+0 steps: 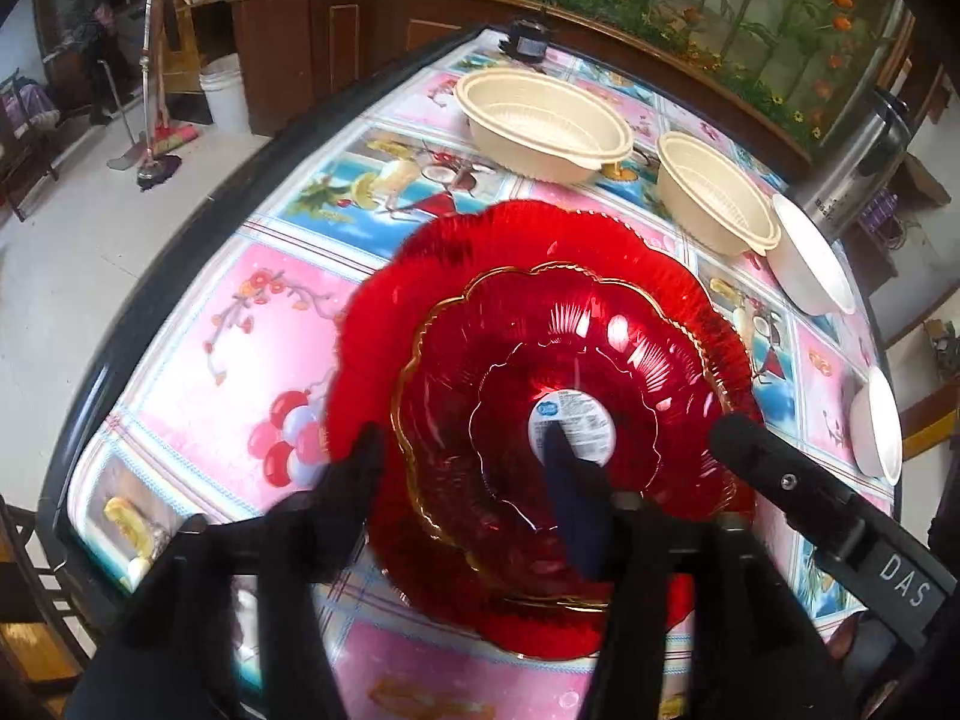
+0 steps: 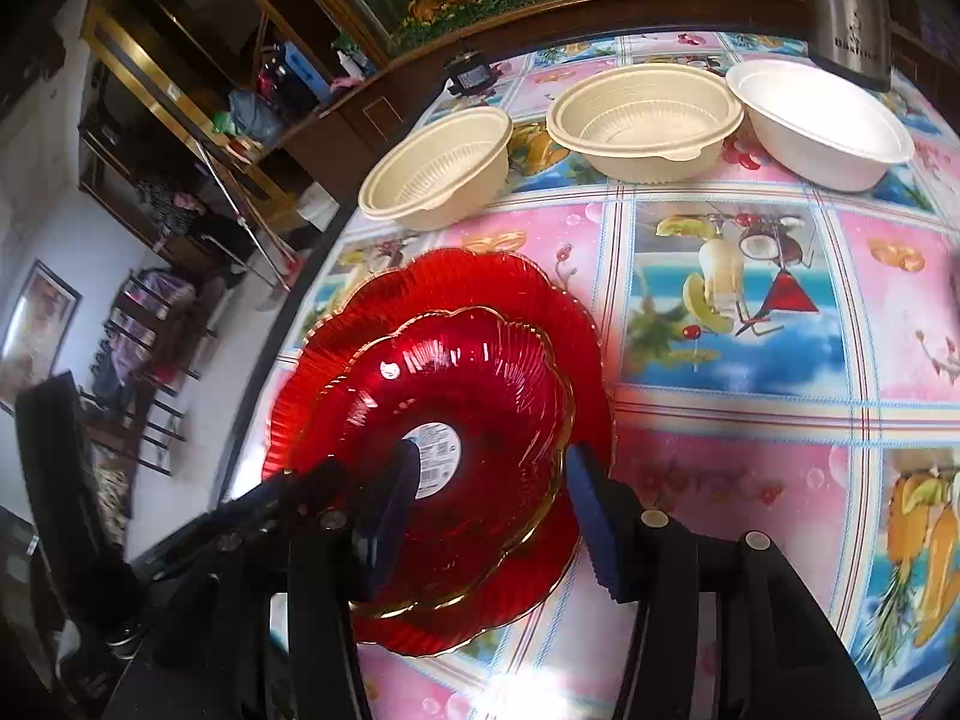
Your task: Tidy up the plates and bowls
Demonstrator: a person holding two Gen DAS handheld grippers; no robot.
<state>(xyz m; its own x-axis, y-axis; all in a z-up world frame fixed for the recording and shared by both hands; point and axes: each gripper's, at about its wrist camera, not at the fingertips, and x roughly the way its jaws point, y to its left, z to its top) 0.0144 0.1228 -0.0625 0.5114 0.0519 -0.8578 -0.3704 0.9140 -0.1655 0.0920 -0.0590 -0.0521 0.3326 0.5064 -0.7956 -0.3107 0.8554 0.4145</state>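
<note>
A small red scalloped glass dish (image 1: 564,384) with a gold rim and a white label sits inside a larger red plate (image 1: 456,252) on the table. Both show in the right wrist view, the dish (image 2: 480,396) on the plate (image 2: 480,282). My left gripper (image 1: 462,450) is open, its fingers astride the near left rims of both. My right gripper (image 2: 492,480) is open, one pad inside the small dish and one outside its right rim. Two cream bowls (image 1: 540,120) (image 1: 714,192) and two white bowls (image 1: 810,258) (image 1: 879,420) stand farther back.
The table has a colourful fruit-print cloth (image 2: 750,450) and a dark rounded edge (image 1: 180,276) to the left. A steel kettle (image 1: 864,162) stands at the far right and a small black device (image 1: 528,42) at the far edge. The right gripper's arm (image 1: 822,516) reaches in from the right.
</note>
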